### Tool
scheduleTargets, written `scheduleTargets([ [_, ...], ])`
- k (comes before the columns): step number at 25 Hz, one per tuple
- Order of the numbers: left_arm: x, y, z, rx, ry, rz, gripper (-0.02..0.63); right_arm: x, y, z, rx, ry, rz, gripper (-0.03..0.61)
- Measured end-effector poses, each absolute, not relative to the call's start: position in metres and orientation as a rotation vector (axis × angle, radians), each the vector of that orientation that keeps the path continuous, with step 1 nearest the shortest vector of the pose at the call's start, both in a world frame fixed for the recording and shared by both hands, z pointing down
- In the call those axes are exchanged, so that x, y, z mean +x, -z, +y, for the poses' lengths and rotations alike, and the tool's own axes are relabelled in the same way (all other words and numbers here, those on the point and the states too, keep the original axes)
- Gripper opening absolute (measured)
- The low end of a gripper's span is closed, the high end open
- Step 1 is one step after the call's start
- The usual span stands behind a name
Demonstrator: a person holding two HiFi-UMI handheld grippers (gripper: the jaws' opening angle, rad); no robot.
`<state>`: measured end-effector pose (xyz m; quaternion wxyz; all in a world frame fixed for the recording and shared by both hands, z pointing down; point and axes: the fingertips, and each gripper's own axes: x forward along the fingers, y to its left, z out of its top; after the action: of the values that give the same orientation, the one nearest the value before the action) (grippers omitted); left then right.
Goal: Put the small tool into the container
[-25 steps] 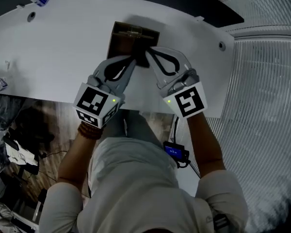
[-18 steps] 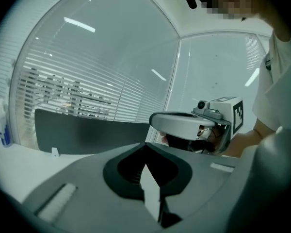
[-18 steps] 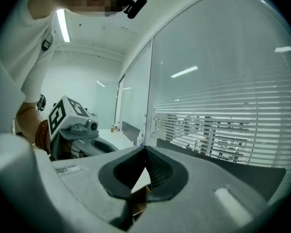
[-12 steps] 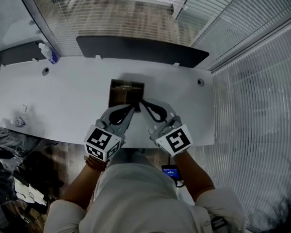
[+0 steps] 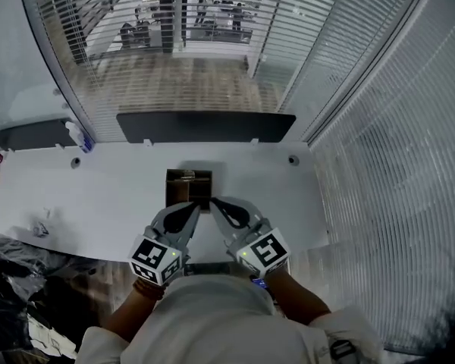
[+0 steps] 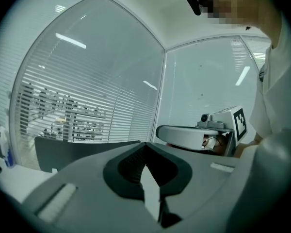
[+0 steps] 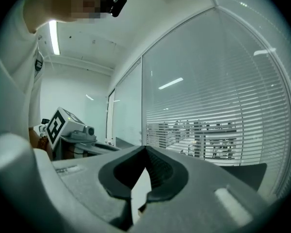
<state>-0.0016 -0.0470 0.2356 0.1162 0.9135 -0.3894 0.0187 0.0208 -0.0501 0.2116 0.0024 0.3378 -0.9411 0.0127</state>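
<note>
Left gripper (image 5: 199,204) and right gripper (image 5: 213,201), jaws together

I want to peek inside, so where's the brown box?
In the head view, the brown box sits on the white table's middle, just beyond the tips of the left gripper and right gripper.

White table (image 5: 98,196) across the middle, a dark panel (image 5: 205,126) along its far edge, glass walls with blinds (image 5: 349,89) all round, wood floor (image 5: 174,86) up top.
</note>
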Motion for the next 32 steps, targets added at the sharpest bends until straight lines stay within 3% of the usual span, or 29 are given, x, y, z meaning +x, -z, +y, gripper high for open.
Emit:
scheduleTargets([
  [14, 0.026, -0.223, 0.011, 2.687, 0.013, -1.134, 0.002, 0.054, -0.201, 0.013, 1.179, -0.089, -2.960, 0.000],
  [32, 0.057, -0.217, 0.016, 2.709, 0.010, -1.101, 0.003, 0.082, -0.198, 0.010, 1.196, -0.097, -2.969, -0.002],
])
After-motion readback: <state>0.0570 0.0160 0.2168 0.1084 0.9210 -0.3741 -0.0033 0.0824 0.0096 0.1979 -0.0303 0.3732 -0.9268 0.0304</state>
